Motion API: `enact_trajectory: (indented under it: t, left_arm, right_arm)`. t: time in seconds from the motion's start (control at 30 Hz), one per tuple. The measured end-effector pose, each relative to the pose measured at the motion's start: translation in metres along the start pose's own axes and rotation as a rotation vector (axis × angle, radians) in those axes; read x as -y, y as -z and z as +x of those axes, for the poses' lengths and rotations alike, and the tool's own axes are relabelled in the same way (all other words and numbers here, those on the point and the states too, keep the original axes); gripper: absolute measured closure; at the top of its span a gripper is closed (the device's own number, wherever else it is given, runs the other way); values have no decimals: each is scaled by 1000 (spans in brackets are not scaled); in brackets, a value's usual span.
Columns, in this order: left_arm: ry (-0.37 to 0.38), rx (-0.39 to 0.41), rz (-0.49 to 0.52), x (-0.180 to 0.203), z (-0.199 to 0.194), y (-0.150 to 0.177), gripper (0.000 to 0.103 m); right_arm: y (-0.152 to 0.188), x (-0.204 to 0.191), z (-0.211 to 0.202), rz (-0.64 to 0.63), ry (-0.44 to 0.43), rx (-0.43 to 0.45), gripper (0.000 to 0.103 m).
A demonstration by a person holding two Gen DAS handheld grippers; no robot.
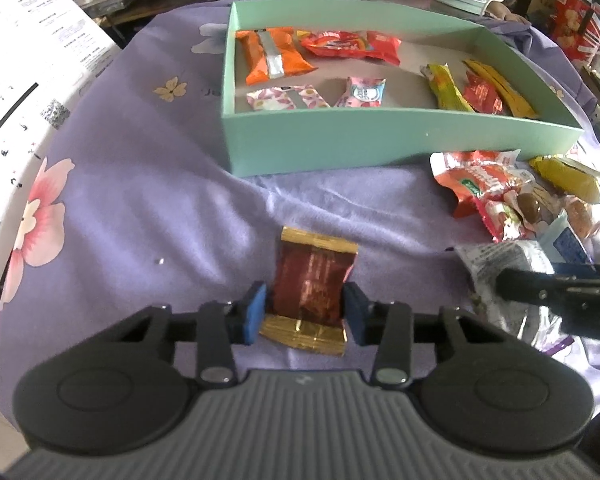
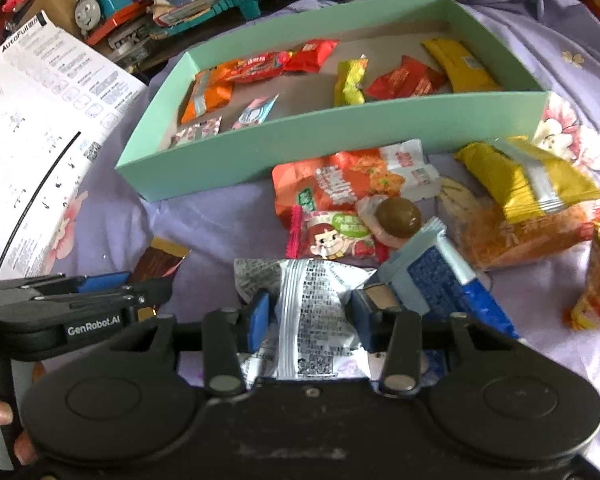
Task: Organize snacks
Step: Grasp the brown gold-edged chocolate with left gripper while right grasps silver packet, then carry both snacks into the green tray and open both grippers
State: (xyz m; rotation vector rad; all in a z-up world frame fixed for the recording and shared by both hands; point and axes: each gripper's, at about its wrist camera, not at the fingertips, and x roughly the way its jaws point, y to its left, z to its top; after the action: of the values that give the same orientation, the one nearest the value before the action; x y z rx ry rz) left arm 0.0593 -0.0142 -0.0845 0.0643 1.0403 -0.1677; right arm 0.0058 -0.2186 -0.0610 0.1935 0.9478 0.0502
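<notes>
On the purple flowery cloth [image 1: 140,216], near the green box [image 1: 380,140], the left gripper [image 1: 305,308] squeezes a red-gold snack [image 1: 312,280]. The right gripper [image 2: 310,316] squeezes a silver packet [image 2: 308,296]. "GenRobot.AI" is readable.

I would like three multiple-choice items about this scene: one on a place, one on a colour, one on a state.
1. Where does the orange packet with the silver seam lie?
A. inside the mint-green cardboard box
B. on the purple flowered cloth
C. on the white printed sheet

2. What colour are the crimped ends of the dark red wrapper?
A. gold
B. green
C. white

3. What does the right tool have between its pads?
A. a silver-white printed packet
B. nothing
C. a toy train

Key: 1 A, it lies within the box walls; 2 A, both ends shine gold; 3 A, the pads flank the packet.
</notes>
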Motion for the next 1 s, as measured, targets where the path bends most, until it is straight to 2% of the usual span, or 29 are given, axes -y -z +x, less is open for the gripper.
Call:
enact_trajectory:
  t: [0.33, 0.5, 0.73, 1.0]
  left_arm:
    - [47, 37, -2, 3, -28, -8, 64]
    - [80, 86, 10, 8, -46, -28, 64]
    - [102, 138, 42, 30, -46, -85, 64]
    - [107, 151, 53, 60, -9, -172, 64]
  right_arm:
    - [-4, 22, -31, 96, -49, 52, 61]
    - [-25, 31, -49, 118, -72, 106, 61]
    - [-83, 47, -53, 126, -49, 182, 61]
    - [-162, 66, -28, 134, -7, 230, 61]
